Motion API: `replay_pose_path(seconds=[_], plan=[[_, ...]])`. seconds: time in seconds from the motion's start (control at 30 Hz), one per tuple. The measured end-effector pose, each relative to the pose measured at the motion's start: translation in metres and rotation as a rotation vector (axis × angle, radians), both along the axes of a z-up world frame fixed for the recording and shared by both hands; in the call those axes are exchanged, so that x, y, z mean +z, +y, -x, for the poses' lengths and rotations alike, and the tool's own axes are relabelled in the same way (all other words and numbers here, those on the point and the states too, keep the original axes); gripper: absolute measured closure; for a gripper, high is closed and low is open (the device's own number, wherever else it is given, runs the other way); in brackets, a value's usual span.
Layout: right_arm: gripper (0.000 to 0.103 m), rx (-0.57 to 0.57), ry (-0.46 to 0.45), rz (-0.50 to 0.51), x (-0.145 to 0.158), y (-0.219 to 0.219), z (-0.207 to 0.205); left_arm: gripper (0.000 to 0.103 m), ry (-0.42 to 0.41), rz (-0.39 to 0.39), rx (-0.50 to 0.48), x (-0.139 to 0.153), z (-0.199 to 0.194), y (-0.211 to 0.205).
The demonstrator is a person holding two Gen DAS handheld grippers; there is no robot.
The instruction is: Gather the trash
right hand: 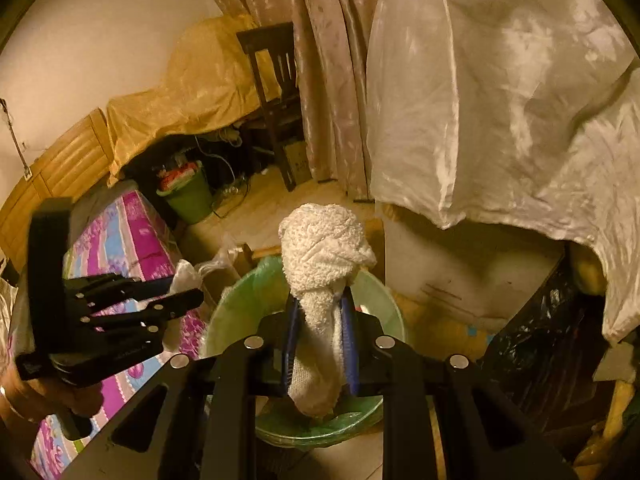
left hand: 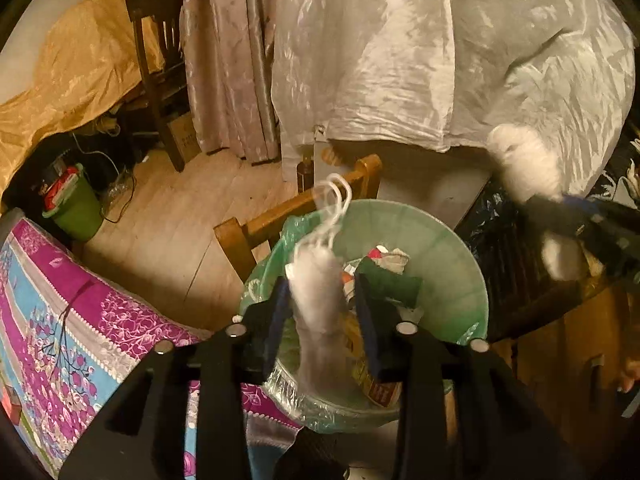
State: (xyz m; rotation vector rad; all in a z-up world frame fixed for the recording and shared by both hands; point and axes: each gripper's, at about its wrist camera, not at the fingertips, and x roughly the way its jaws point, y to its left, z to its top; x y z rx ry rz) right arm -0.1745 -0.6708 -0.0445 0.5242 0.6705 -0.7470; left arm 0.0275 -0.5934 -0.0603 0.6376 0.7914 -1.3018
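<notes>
Left to right across the scene.

Bed cover (left hand: pixel 68 320), purple and blue floral, lies at the left edge, just beside the bin. Not part of the job.

Left gripper (left hand: pixel 322 300) hangs over the lined bin (left hand: pixel 460 280), pointing steeply down into it. A white plastic bag (left hand: pixel 318 288) with looped handles sits between the fingers. The jaws stand moderately wide; the bag leans against the left finger and a clear gap shows to the right finger. Judgement: not gripped, on its way into the bin. Blur on the bag fits that reading.

The bin holds scraps and packaging already; its green liner is folded over the rim so dropped items stay inside the bag.

Right gripper (right hand: pixel 320 312) is also above the bin mouth, aimed downward. It carries a knotted white towel (right hand: pixel 324 260); the narrow jaws flank the neck below the knot, pads touching the cloth on both sides. Held there, presumably, because the knot cannot slip through.

Further right: a pale draped sheet (right hand: pixel 500 120) over furniture, well clear of both tools.
</notes>
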Motion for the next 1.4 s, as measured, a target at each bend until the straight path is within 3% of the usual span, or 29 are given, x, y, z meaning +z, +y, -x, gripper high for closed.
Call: replay_pose_path(seconds=[0.03,0.07,0.2,0.4,0.43,0.47,0.53,0.8,0.9,1.07,1.4], plan=[[0.060,-0.009,0.021,-0.014,-0.010,-0.001,-0.004,0.049,-0.009,-0.002,0.004,0.000,-0.001,0.001],[0.056,-0.015,0.024,-0.011,-0.014,0.001,-0.005,0.042,-0.024,0.003,0.005,-0.001,0.000,0.003],[0.057,-0.045,0.012,-0.003,-0.018,0.004,-0.001,0.042,-0.077,0.002,-0.011,-0.001,0.006,0.010],[0.056,-0.091,0.038,0.048,-0.009,0.022,0.015,0.042,-0.062,0.016,-0.024,0.009,0.009,0.022],[0.051,-0.103,0.042,0.054,-0.008,0.027,0.018,0.042,-0.054,0.013,-0.031,0.010,0.010,0.026],[0.040,-0.124,0.047,0.063,-0.007,0.032,0.022,0.042,-0.044,0.012,-0.039,0.011,0.011,0.030],[0.030,-0.164,0.048,0.075,-0.007,0.043,0.030,0.042,-0.032,0.008,-0.049,0.012,0.016,0.038],[0.022,-0.275,0.030,0.109,0.003,0.071,0.062,0.024,0.003,0.000,-0.072,0.009,0.021,0.066],[0.021,-0.257,0.054,0.132,0.002,0.083,0.065,0.023,0.024,-0.001,-0.063,0.007,0.015,0.074],[0.005,-0.264,0.098,0.162,-0.002,0.103,0.058,0.023,0.040,-0.001,-0.041,0.002,0.011,0.085],[0.005,-0.220,0.132,0.177,-0.019,0.114,0.062,0.023,0.016,0.030,-0.015,-0.004,0.019,0.099]])
